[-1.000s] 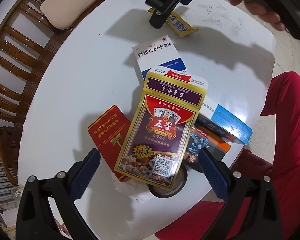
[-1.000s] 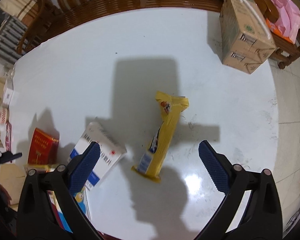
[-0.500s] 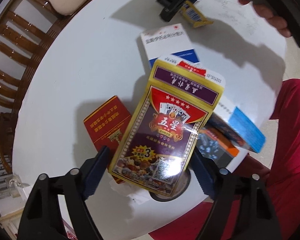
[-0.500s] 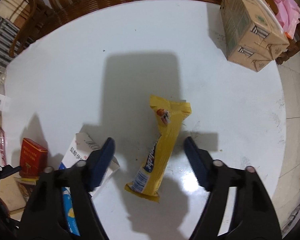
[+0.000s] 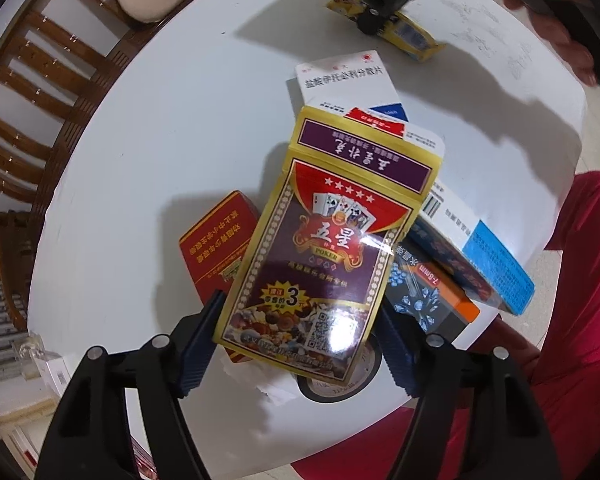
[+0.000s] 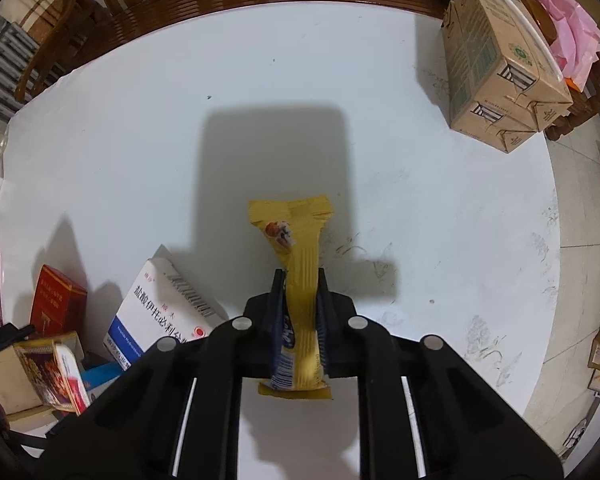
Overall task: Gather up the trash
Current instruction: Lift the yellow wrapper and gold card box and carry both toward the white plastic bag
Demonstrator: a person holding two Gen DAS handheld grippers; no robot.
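Left wrist view: left hand-held gripper [image 5: 298,330] pointing steeply down over the white table [image 5: 160,128], jaws just been closing, blue pads now against both long edges of the card box [image 5: 324,248] at its near end, so a grip on it as far as visible. Box tilted, resting on a heap: red box [image 5: 216,248] to its left, white medicine box [image 5: 346,80] beyond, a blue-ended carton [image 5: 488,268] and an orange-edged box [image 5: 436,292] to its right, tape roll [image 5: 364,372] and crumpled tissue [image 5: 272,388] under its near end. Card box probably chosen first as the topmost piece, free to lift without dragging the rest. Near the top edge, the other gripper blurred over the yellow wrapper [image 5: 410,36], a hand [image 5: 556,28] behind it. Red clothing [image 5: 580,280] at the table's right side.

Right wrist view: right hand-held gripper [image 6: 302,304] clamped tight on the yellow wrapper [image 6: 300,264], pads pinching it across its narrow width near the middle. Jaws just been closing, wrapper between them. Crimped far end fanned out toward the table [image 6: 260,100] centre, barcode end poking back below the pads. Mid-length pinch likely meant to keep the limp packet from drooping or slipping. Whether it has left the table cannot be told. Medicine box [image 6: 168,312] and red box [image 6: 56,304] at lower left, cardboard carton [image 6: 496,68] at the far right edge, wooden chairs [image 6: 148,8] around the far rim.

Judged progress: early, both pieces gripped, neither yet carried off; no bin in view.
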